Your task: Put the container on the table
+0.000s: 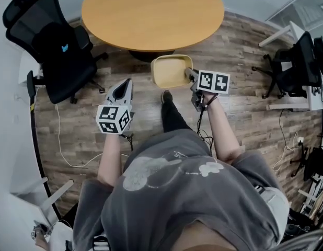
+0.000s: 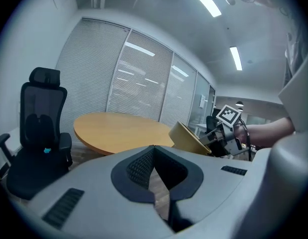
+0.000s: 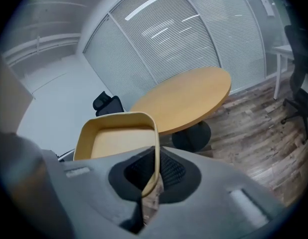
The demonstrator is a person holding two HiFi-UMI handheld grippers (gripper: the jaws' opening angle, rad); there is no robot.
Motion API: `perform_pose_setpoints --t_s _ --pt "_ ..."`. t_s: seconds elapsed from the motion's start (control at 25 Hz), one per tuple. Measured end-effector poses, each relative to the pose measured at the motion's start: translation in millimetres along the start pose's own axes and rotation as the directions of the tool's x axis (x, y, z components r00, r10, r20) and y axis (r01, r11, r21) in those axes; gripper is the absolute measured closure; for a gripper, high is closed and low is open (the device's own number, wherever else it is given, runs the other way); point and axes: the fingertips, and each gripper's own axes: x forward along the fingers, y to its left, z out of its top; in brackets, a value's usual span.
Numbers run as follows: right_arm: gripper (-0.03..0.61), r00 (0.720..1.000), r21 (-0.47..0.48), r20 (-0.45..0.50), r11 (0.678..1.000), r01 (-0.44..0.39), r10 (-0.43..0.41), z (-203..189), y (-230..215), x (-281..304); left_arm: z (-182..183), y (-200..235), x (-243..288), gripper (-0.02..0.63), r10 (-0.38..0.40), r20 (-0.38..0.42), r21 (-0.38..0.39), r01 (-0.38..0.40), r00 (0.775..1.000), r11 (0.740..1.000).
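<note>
An empty tan container hangs in the air above the wood floor, just in front of the near edge of the round wooden table. My right gripper is shut on the container's right rim. In the right gripper view that rim runs down between the jaws, the container fills the left and the table lies beyond it. My left gripper hovers to the container's left, apart from it, shut with nothing in it. The left gripper view shows the tilted container held to its right.
A black office chair stands left of the table. Another black chair and a white desk are at the far right. Cables trail on the floor. The person's leg and shoe are below the container.
</note>
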Motion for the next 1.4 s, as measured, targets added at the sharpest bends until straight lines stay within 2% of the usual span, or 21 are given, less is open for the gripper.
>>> perform_pose_setpoints --t_s 0.48,0.72,1.12,1.4 --pt "0.575 0.998 -0.015 -0.064 1.000 -0.007 0.006 129 -67 91 49 60 133 0.618 0.076 -0.011 -0.058 -0.076 0.997 0.995" --pt "0.575 0.994 -0.020 -0.097 0.999 -0.042 0.040 182 -94 133 71 73 186 0.618 0.118 -0.037 -0.051 -0.120 0.992 0.991" --pt "0.575 0.981 -0.015 -0.137 0.990 -0.138 0.135 235 -101 196 96 96 232 0.618 0.219 -0.059 -0.030 -0.221 0.974 0.975" --pt "0.575 0.978 -0.024 -0.152 0.989 -0.146 0.141 252 -91 222 104 123 239 0.618 0.257 -0.053 -0.059 -0.260 0.965 0.964"
